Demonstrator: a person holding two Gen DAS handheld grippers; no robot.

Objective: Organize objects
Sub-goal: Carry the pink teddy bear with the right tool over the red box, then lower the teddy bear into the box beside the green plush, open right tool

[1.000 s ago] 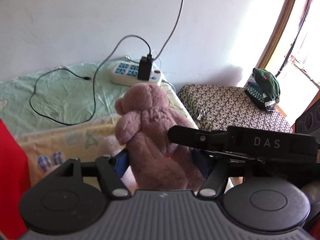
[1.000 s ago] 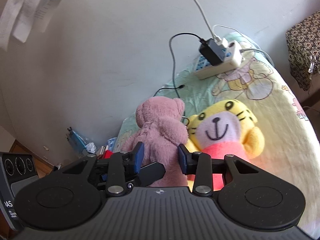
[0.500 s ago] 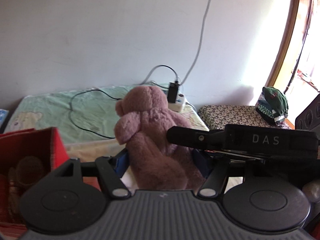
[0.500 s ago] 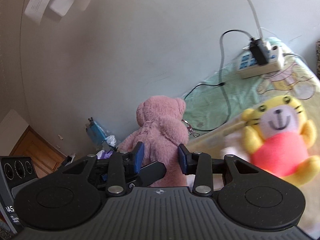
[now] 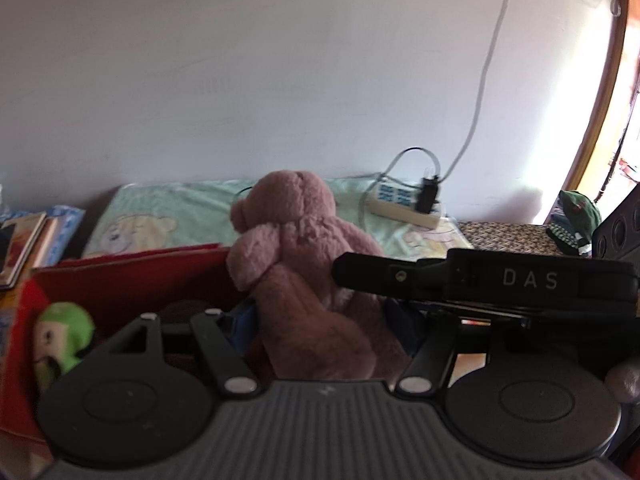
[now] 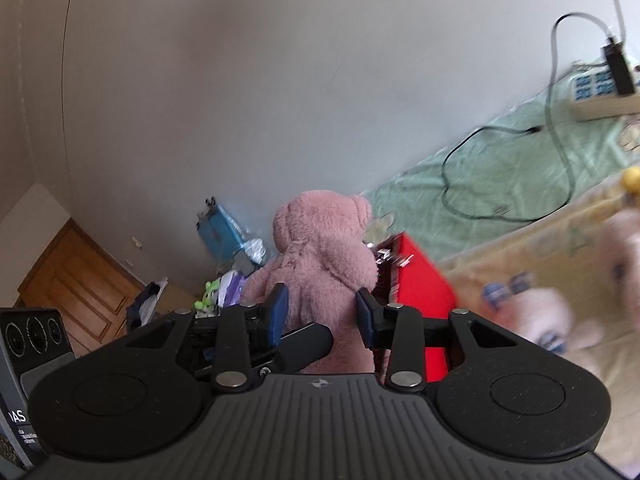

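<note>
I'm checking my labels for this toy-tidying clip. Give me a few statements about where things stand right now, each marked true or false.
1. Both tongs grip the pink teddy bear. True: the left tongs and the right tongs each clamp its body.
2. The red box is empty. False: a green plush toy sits inside it.
3. The power strip lies on the bed. True.
4. Nothing is plugged into the power strip. False: a black charger is plugged into it.
5. The teddy bear lies flat on the bed. False: it is held upright, near the red box.
</note>
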